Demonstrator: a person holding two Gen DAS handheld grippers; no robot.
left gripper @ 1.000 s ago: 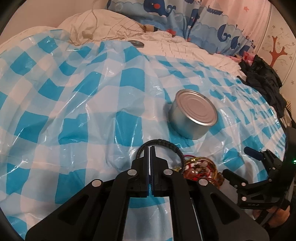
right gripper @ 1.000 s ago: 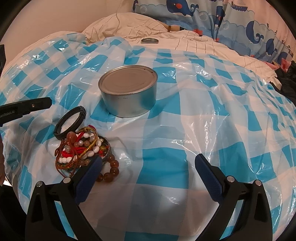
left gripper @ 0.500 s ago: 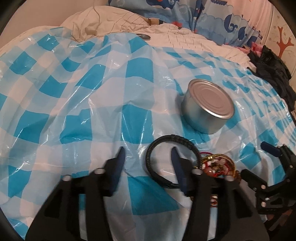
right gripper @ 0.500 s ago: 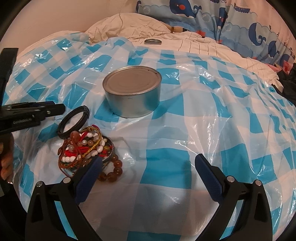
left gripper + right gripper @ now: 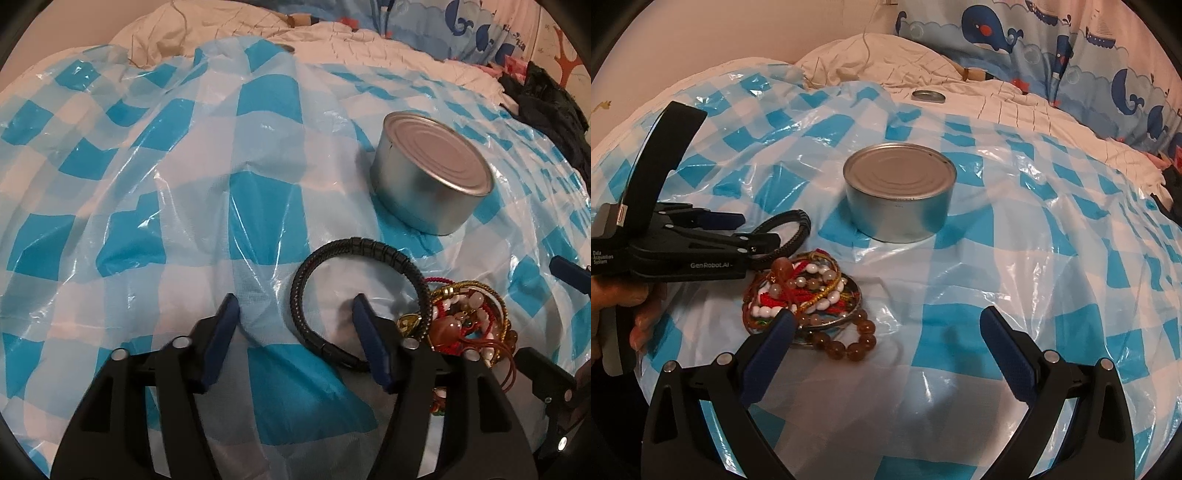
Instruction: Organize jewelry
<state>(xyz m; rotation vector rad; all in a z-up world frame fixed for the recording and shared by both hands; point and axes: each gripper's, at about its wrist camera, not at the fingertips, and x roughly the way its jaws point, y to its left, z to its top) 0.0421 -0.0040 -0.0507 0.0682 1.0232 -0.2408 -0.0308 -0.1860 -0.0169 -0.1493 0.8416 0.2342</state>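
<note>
A black braided bracelet (image 5: 354, 291) lies flat on the blue-checked plastic sheet (image 5: 166, 177). My left gripper (image 5: 295, 317) is open, its right finger inside the bracelet's ring and its left finger outside. Next to the bracelet lies a heap of beaded bracelets (image 5: 469, 321), red, white, gold and amber. In the right wrist view the heap (image 5: 805, 291) rests on a small round dish, and the black bracelet (image 5: 790, 230) lies behind it. A closed silver tin (image 5: 899, 192) stands beyond. My right gripper (image 5: 886, 332) is open and empty, just right of the heap.
The tin also shows in the left wrist view (image 5: 432, 162). A small metal lid (image 5: 928, 96) lies on the cream bedding at the back. Whale-print pillows (image 5: 1052, 48) and dark clothes (image 5: 546, 96) lie at the far right. The sheet is wrinkled and soft.
My left gripper was shut on the black bracelet, then opened and let it drop flat on the sheet. It has since drawn back a little. My right gripper stayed open.
</note>
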